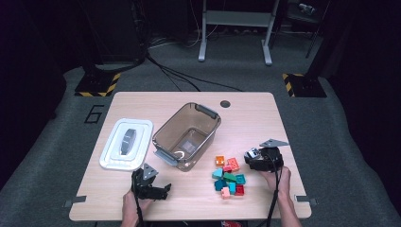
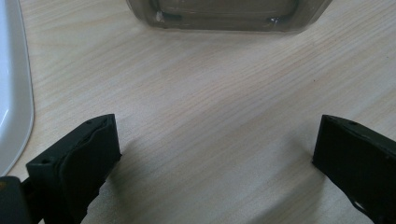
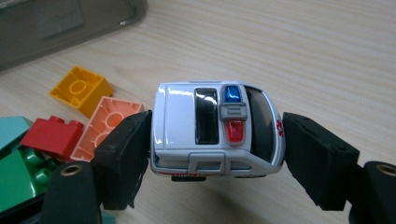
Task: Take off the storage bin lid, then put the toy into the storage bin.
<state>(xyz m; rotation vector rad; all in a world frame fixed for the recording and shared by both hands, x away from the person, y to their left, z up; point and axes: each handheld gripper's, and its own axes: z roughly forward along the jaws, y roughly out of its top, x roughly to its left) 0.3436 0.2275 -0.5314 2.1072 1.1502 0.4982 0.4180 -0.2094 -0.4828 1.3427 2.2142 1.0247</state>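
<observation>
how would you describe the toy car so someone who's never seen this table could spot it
On the wooden table, look right of the clear bin, past the heap of bricks. The toy car sits between the jaws of the right gripper. It alone is white, with a blue and red light bar.

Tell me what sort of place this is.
Probably a lab or recording studio: a lone wooden table on grey carpet, hazard-striped stand bases, loose floor cables and dark surroundings.
</observation>
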